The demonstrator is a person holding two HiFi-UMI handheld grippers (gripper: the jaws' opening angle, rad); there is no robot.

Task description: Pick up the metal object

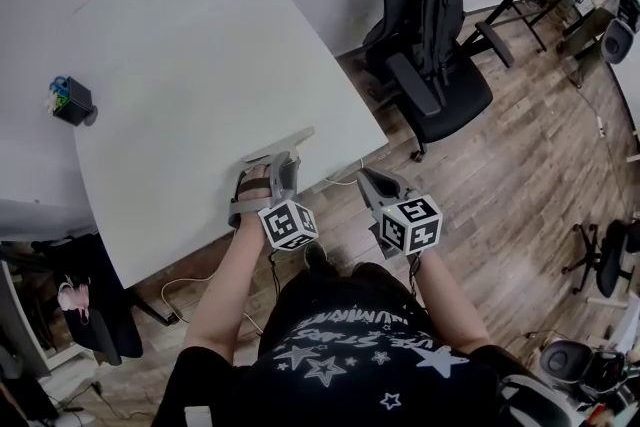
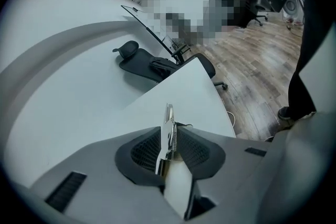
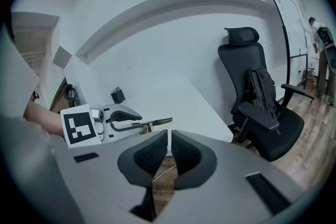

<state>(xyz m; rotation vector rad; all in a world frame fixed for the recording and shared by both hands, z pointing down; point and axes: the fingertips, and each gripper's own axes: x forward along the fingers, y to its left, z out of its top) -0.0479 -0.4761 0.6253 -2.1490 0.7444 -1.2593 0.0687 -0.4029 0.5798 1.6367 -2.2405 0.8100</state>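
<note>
A thin, flat metal object [image 1: 290,139] sticks out over the near edge of the white table [image 1: 190,65]. My left gripper [image 1: 283,162] is shut on it. In the left gripper view the metal strip [image 2: 169,115] stands on edge between the ribbed pads [image 2: 146,150] and pokes out past the left gripper [image 2: 169,137]. My right gripper [image 1: 366,177] hangs just off the table's near corner, above the floor. The right gripper [image 3: 169,137] is shut with nothing between its jaws. The right gripper view also shows the held metal object [image 3: 153,123] to the left.
A black office chair [image 1: 430,35] stands past the table's right corner. A small black box [image 1: 72,101] with coloured bits sits at the table's left edge. A cable [image 1: 180,287] lies on the wooden floor under the near edge. More chairs [image 1: 600,260] stand at the right.
</note>
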